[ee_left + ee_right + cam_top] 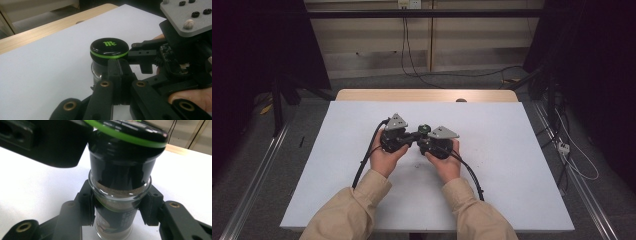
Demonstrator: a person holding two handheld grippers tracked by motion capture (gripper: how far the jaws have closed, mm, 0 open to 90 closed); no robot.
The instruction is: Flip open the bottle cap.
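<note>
A small glass jar (424,129) with a black cap bearing a green logo and a green ring stands at the middle of the white table top (512,165). Brown powder shows inside its glass (120,192). My right gripper (117,210) is shut on the glass body just below the cap, one jaw on each side. My left gripper (119,64) is shut, jaws pressed together, their tips against the near side of the cap (109,47). In the high view the left gripper (414,134) and right gripper (424,140) meet at the jar, each held in a hand.
The white sheet covers a wooden table whose bare far edge (427,95) shows beyond it. Black stands and loose cables (572,160) lie on the floor at both sides. Tan sleeves (357,210) come in from the bottom.
</note>
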